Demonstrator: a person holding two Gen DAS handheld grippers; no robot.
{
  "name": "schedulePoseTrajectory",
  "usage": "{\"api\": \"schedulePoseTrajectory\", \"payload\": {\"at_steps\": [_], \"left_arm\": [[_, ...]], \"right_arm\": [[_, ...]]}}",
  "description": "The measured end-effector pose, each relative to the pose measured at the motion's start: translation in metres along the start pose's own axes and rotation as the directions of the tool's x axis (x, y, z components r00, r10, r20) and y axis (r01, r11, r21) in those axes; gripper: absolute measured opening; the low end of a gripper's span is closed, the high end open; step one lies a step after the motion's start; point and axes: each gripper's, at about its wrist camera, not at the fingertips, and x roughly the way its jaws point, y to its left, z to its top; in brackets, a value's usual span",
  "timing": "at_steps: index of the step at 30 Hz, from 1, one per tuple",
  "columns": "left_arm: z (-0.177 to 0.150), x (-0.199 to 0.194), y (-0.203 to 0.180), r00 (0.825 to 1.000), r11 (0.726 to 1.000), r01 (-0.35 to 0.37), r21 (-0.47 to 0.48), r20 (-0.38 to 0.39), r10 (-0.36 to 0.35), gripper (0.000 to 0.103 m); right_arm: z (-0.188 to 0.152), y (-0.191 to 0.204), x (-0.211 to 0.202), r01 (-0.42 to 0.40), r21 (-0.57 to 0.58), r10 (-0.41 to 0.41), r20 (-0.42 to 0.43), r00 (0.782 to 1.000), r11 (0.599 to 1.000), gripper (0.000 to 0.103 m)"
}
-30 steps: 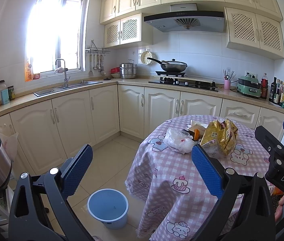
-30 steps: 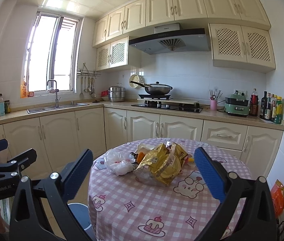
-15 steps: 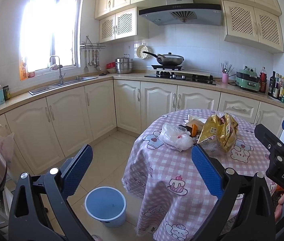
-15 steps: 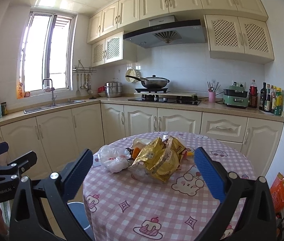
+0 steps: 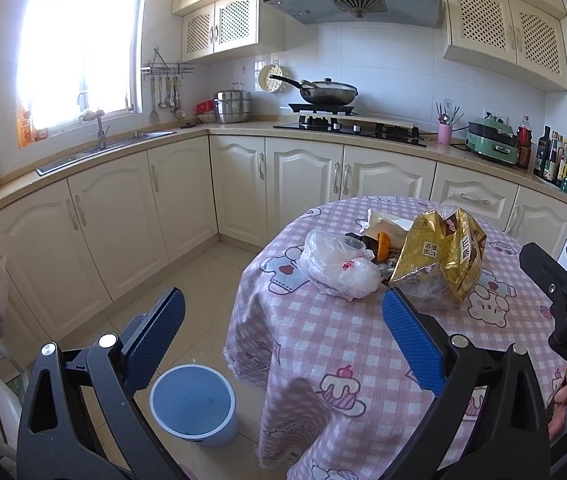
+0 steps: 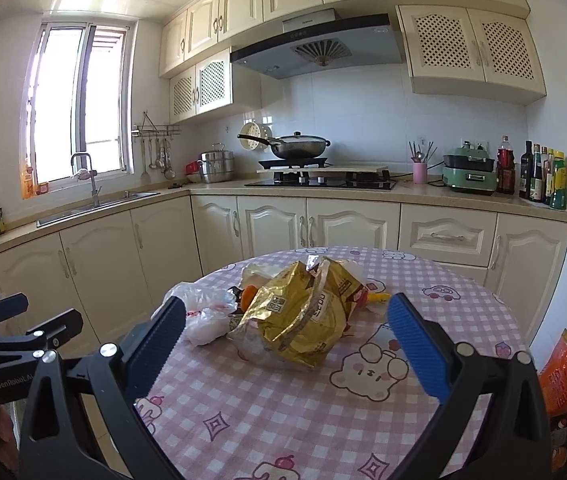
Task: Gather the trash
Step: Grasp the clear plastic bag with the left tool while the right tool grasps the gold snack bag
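A round worktop (image 6: pixel 423 436) is draped in pink checked cloth with cartoon prints. Trash is heaped toward its 12 o'clock side: a crinkled gold foil bag (image 6: pixel 303 320), a thin white plastic bag (image 6: pixel 203 316) touching it at 9 o'clock, orange scraps between. In the left view, the gold foil bag (image 5: pixel 439 260) and white plastic bag (image 5: pixel 339 264) are seen above a smooth blue round bin (image 5: pixel 193 404) on the floor tiles. The left claw (image 5: pixel 283 336) is spread wide, nothing held. The right claw (image 6: pixel 283 344) is spread wide too, empty, framing the heap.
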Motion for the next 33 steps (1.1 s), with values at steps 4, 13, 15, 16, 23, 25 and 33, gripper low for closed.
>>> {"api": "schedulePoseTrajectory", "payload": {"at_steps": [4, 13, 15, 16, 23, 25, 33], "left_arm": [[0.004, 0.023, -0.006, 0.999, 0.999, 0.036, -0.01, -0.022, -0.037, 0.095], [0.013, 0.1, -0.026, 0.989, 0.995, 0.089, -0.038, -0.119, -0.093, 0.094], [0.013, 0.114, -0.028, 0.985, 0.994, 0.1, -0.049, -0.135, -0.106, 0.088], [0.014, 0.121, -0.029, 0.983, 0.993, 0.102, -0.054, -0.148, -0.109, 0.085], [0.01, 0.169, -0.033, 0.949, 0.98, 0.169, -0.103, -0.253, -0.19, 0.046], [0.008, 0.172, -0.033, 0.945, 0.976, 0.186, -0.113, -0.25, -0.209, 0.027], [0.012, 0.142, -0.024, 0.957, 0.971, 0.217, -0.096, -0.173, -0.231, 0.0]], "right_arm": [[-0.004, -0.017, 0.019, 0.035, 0.032, -0.034, -0.032, 0.999, 0.999, 0.099], [-0.012, -0.043, 0.075, 0.085, 0.086, -0.074, -0.116, 0.99, 0.993, 0.099], [-0.012, -0.044, 0.088, 0.085, 0.087, -0.073, -0.136, 0.988, 0.993, 0.099], [-0.012, -0.044, 0.095, 0.078, 0.09, -0.064, -0.146, 0.987, 0.993, 0.099], [-0.01, -0.045, 0.139, 0.071, 0.116, -0.042, -0.24, 0.97, 0.991, 0.099], [-0.011, -0.043, 0.148, 0.064, 0.117, -0.031, -0.269, 0.963, 0.991, 0.098], [-0.013, -0.037, 0.15, 0.052, 0.086, -0.024, -0.3, 0.954, 0.995, 0.028]]}}
